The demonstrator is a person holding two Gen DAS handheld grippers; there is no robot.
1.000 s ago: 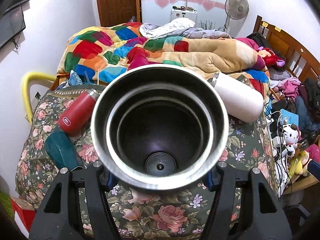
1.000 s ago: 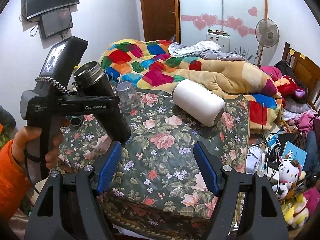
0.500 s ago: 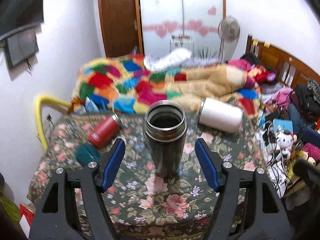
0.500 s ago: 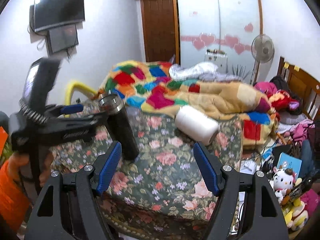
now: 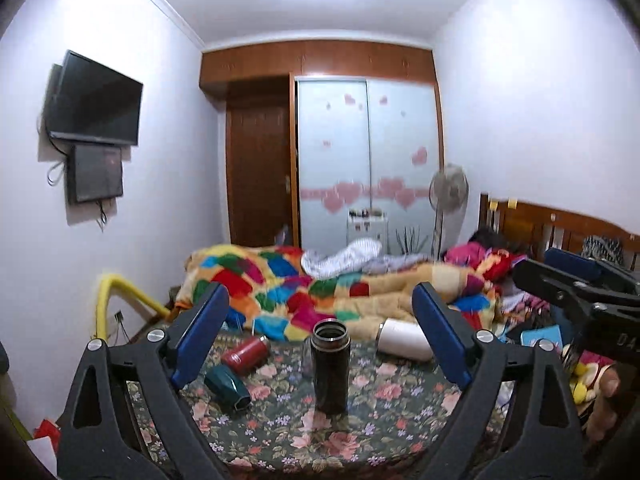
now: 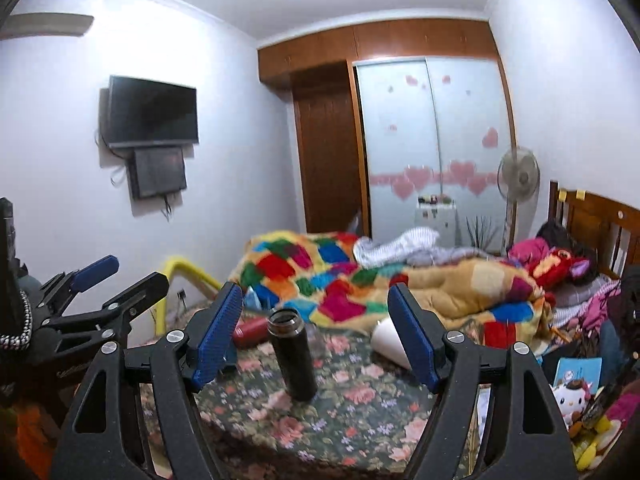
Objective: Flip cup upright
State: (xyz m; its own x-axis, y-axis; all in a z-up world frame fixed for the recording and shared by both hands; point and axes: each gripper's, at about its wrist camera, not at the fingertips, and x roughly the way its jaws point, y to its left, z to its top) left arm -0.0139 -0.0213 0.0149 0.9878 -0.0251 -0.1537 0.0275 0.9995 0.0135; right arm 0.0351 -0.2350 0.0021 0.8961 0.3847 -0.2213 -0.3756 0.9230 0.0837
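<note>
A dark steel cup [image 5: 330, 366] stands upright, mouth up, on the floral tablecloth [image 5: 380, 420]; it also shows in the right wrist view [image 6: 292, 354]. My left gripper [image 5: 320, 344] is open and empty, pulled back and raised well clear of the cup. My right gripper [image 6: 316, 340] is open and empty, also back from the table. Each gripper shows at the edge of the other's view.
On the table lie a red bottle [image 5: 245, 355], a teal cup [image 5: 227, 388] and a white tumbler [image 5: 404, 344], all on their sides. A clear glass [image 5: 306, 356] stands behind the steel cup. A bed with a patchwork quilt [image 5: 320, 292] lies beyond.
My left gripper set the steel cup upright on the table, opened, and drew back and up. My right gripper also rose and moved back.
</note>
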